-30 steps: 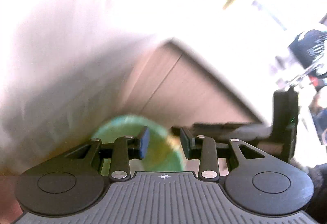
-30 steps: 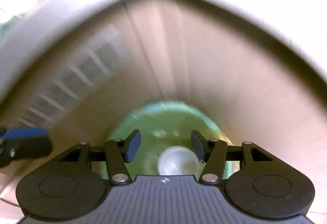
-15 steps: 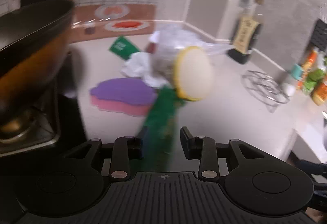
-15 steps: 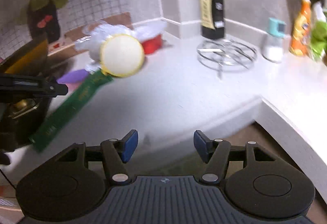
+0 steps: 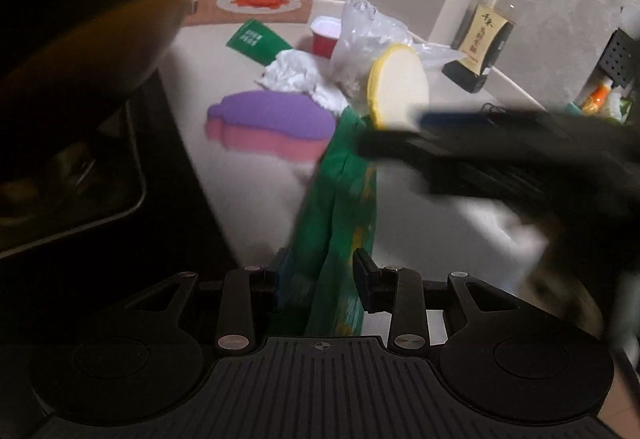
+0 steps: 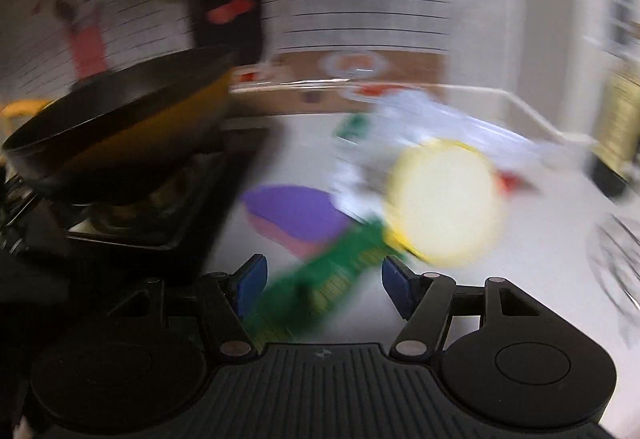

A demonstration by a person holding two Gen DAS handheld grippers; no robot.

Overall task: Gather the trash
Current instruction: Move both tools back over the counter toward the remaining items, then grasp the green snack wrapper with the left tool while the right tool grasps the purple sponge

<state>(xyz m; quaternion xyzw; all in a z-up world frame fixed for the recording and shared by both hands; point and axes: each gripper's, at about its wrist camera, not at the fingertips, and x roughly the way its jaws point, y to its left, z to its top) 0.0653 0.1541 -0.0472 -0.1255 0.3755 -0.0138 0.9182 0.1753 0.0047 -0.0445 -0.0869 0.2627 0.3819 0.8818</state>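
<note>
A long green wrapper (image 5: 340, 219) lies on the white counter and runs between the fingers of my left gripper (image 5: 318, 281), which stands open around its near end. A yellow-rimmed round lid (image 5: 398, 85) sits at its far end beside a clear plastic bag (image 5: 372, 27), crumpled white paper (image 5: 296, 73), a red cup (image 5: 326, 35) and a green packet (image 5: 256, 41). My right gripper (image 6: 322, 289) is open and empty over the wrapper (image 6: 332, 279), near the lid (image 6: 444, 203). It crosses the left wrist view as a dark blur (image 5: 500, 155).
A black pan (image 5: 92, 27) sits on a stove (image 5: 80, 175) at the left. A purple and pink mat (image 5: 272, 123) lies beside the trash. A dark bottle (image 5: 482, 43) stands at the back right wall. The right wrist view is motion-blurred.
Both grippers have come up from the green bin under the counter to the countertop. The left now has the wrapper between its fingers, and the right has swung left toward the lid.
</note>
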